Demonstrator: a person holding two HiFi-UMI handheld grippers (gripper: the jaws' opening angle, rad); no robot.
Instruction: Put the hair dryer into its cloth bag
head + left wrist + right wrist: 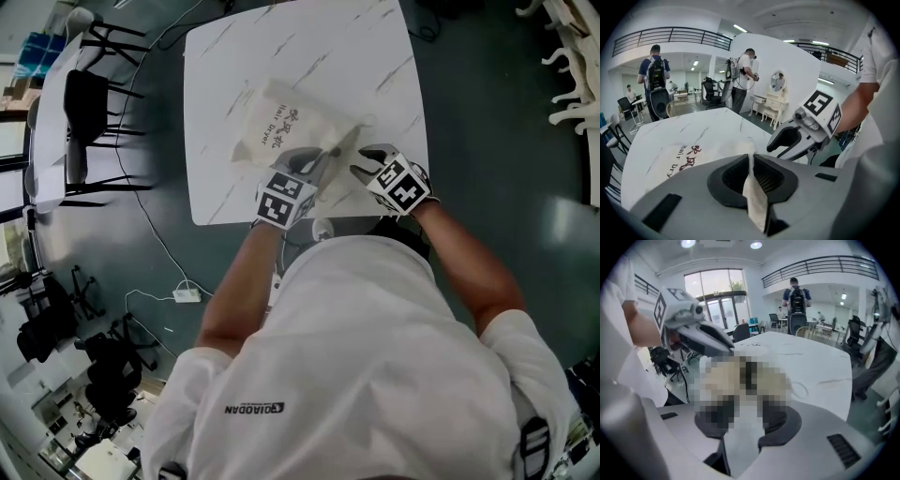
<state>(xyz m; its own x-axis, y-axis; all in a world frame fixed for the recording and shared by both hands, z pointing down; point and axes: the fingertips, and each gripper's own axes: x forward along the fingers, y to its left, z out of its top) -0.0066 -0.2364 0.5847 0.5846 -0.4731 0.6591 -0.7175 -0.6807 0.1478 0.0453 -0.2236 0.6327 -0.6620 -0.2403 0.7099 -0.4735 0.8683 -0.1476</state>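
Dryer not visible, likely already inside bag [281, 122] on counter [375, 56]. Left gripper [753, 176] fingers pinching bag mouth; right gripper [743, 441] fingers spread, cloth between. Remaining: closing mouth.

Cloth bag [281, 122] on the table [225, 75], toward its near edge; chairs [86, 103] left of the table, power strip [186, 295] before it.

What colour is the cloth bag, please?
The bag is cream with dark print. The head view shows it best.
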